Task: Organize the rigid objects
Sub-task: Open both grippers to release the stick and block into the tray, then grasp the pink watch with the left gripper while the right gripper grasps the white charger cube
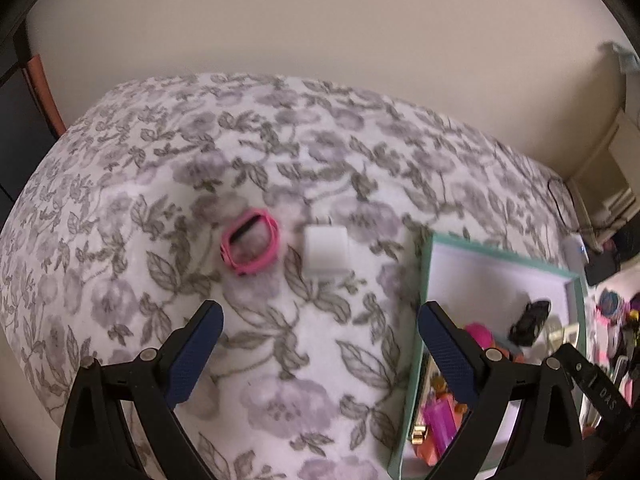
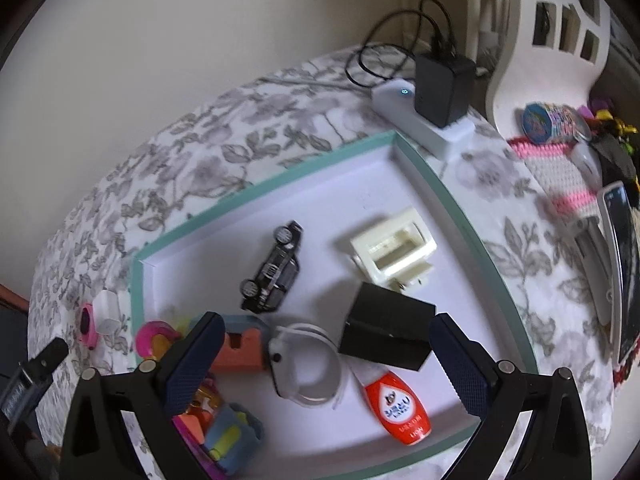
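Flanking pink watch case (image 1: 249,242), bare cloth (image 1: 160,168)

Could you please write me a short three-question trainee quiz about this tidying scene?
1. True or false: the pink watch case lies inside the tray.
2. Which sits nearest the toy car in the tray? A) red bottle B) orange block C) power strip
3. Fill in: both the left gripper and the right gripper are ____.

Key: 1 false, it lies on the floral cloth beside the white block; 2 B; 3 open, holding nothing.
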`<move>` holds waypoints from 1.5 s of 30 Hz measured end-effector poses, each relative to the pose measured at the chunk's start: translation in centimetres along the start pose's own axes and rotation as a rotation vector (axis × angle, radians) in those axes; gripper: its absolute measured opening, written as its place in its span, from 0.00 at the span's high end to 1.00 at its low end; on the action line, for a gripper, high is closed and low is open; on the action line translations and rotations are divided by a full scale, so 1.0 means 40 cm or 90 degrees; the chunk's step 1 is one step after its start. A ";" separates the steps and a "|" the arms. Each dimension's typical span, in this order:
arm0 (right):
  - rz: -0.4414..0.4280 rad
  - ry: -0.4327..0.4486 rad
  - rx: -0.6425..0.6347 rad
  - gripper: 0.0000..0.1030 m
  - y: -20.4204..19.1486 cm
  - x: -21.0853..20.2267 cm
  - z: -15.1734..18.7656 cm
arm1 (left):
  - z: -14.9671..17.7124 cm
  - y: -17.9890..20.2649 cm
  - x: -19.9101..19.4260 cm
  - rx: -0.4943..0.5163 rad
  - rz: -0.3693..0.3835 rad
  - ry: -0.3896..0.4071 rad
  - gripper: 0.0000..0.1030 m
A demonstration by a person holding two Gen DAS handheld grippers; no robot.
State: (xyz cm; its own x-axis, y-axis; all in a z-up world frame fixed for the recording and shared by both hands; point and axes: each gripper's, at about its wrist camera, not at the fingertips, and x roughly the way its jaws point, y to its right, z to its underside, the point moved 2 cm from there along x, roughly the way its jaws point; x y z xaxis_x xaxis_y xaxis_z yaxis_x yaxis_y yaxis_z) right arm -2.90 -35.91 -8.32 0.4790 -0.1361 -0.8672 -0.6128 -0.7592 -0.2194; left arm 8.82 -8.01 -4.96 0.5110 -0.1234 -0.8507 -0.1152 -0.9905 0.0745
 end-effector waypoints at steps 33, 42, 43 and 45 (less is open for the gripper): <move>-0.081 0.055 -0.101 0.00 -0.254 -0.010 -0.047 | -0.125 -0.288 0.132 -0.156 -0.038 -0.077 0.04; -0.120 0.030 -0.217 0.00 -0.449 0.017 0.004 | -0.125 -0.399 0.148 -0.193 -0.043 -0.099 0.04; -0.122 0.024 -0.226 0.00 -0.467 0.024 0.010 | -0.125 -0.403 0.151 -0.191 -0.043 -0.102 0.04; -0.125 0.017 -0.235 0.00 -0.492 0.033 0.017 | -0.126 -0.409 0.158 -0.189 -0.041 -0.106 0.04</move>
State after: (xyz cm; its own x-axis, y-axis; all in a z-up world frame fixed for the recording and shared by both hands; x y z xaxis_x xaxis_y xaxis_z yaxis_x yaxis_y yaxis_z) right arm 9.37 -20.71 -5.43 0.5838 0.0214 -0.8116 -0.2443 -0.9487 -0.2007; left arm 18.23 7.13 -8.92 0.3602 -0.0728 -0.9300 0.1783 -0.9732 0.1452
